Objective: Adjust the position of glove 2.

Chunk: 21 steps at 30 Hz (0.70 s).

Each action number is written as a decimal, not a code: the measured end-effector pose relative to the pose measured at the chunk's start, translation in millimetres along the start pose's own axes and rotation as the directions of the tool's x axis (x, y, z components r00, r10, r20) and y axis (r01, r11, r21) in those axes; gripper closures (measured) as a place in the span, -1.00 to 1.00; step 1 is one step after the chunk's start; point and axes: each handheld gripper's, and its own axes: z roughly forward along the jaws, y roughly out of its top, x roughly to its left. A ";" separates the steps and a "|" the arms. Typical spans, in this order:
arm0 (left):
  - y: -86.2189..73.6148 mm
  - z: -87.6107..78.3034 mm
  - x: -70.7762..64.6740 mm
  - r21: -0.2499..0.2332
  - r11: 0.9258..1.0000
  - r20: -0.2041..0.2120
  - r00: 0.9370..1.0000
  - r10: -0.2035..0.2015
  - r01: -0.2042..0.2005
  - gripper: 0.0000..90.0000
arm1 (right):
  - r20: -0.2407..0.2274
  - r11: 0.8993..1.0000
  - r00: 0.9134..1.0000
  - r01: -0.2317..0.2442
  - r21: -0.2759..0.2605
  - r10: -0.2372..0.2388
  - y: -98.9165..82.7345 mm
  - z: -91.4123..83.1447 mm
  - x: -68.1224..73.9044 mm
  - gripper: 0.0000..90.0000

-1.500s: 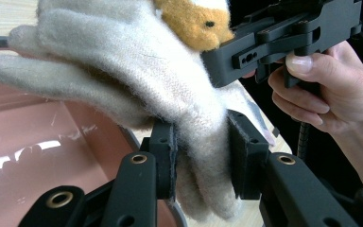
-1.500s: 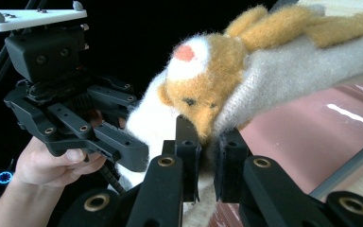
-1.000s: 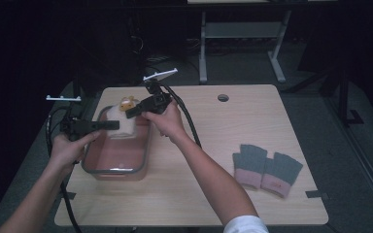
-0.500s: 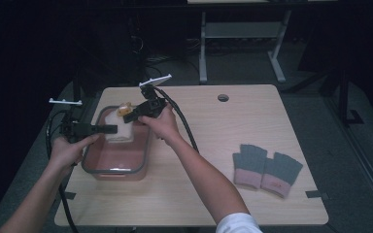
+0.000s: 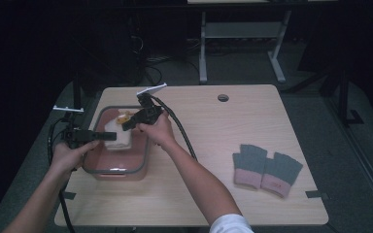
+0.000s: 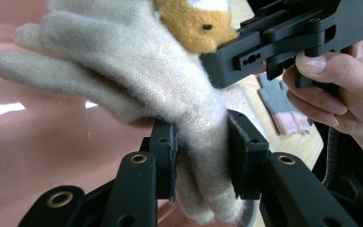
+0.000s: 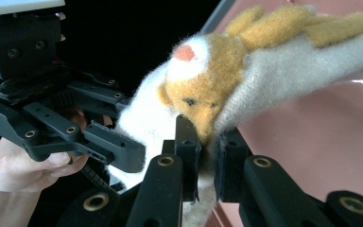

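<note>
A cream woolly glove (image 5: 118, 136) with an orange animal face (image 7: 203, 94) hangs low over a pink container (image 5: 121, 171) with a grey rim, at the table's left. My left gripper (image 5: 105, 137) comes in from the left, and in the left gripper view it (image 6: 203, 142) is shut on the glove's (image 6: 123, 71) cuff end. My right gripper (image 5: 127, 125) reaches in from the far right side. Its jaws (image 7: 208, 142) are shut on the glove (image 7: 283, 61) just under the animal face. The two grippers stand close together, almost facing each other.
A pair of grey fingerless gloves with pink cuffs (image 5: 267, 170) lies at the table's right front. A round cable hole (image 5: 223, 97) sits near the far edge. Cables trail from both grippers across the table's left half. Dark floor and a white stand lie beyond.
Both hands have sunk with the glove between them, bringing it down toward the pink container. Both grips stay the same.
</note>
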 end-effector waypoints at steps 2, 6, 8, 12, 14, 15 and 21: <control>-1.2 2.5 2.1 0.016 1.000 -0.011 1.000 0.004 -0.004 0.48 | 0.003 1.000 1.000 -0.007 0.002 0.007 -1.9 3.0 -2.7 0.82; -3.8 7.1 5.5 0.041 0.999 -0.027 1.000 -0.006 0.007 0.48 | 0.009 1.000 1.000 -0.021 0.017 0.021 -5.3 8.4 -9.3 0.82; -5.8 9.3 7.9 0.048 0.999 -0.032 0.999 -0.013 0.014 0.48 | 0.015 0.999 1.000 -0.026 0.026 0.026 -6.8 11.3 -11.8 0.82; -9.5 12.9 11.9 0.067 0.997 -0.043 0.999 -0.026 0.029 0.48 | 0.028 0.999 0.999 -0.033 0.041 0.032 -9.7 16.6 -15.2 0.81; -10.3 14.5 12.4 0.074 0.997 -0.054 0.998 -0.016 0.020 0.49 | 0.036 0.998 0.999 -0.031 0.050 0.029 -11.0 18.8 -16.5 0.80; -10.9 15.5 12.9 0.079 0.997 -0.056 0.998 -0.016 0.021 0.49 | 0.044 0.998 0.999 -0.031 0.051 0.029 -11.5 19.7 -16.8 0.79; -16.0 22.0 17.1 0.091 0.995 -0.065 0.997 -0.032 0.037 0.49 | 0.077 0.997 0.997 -0.029 0.073 0.024 -12.6 21.3 -17.9 0.76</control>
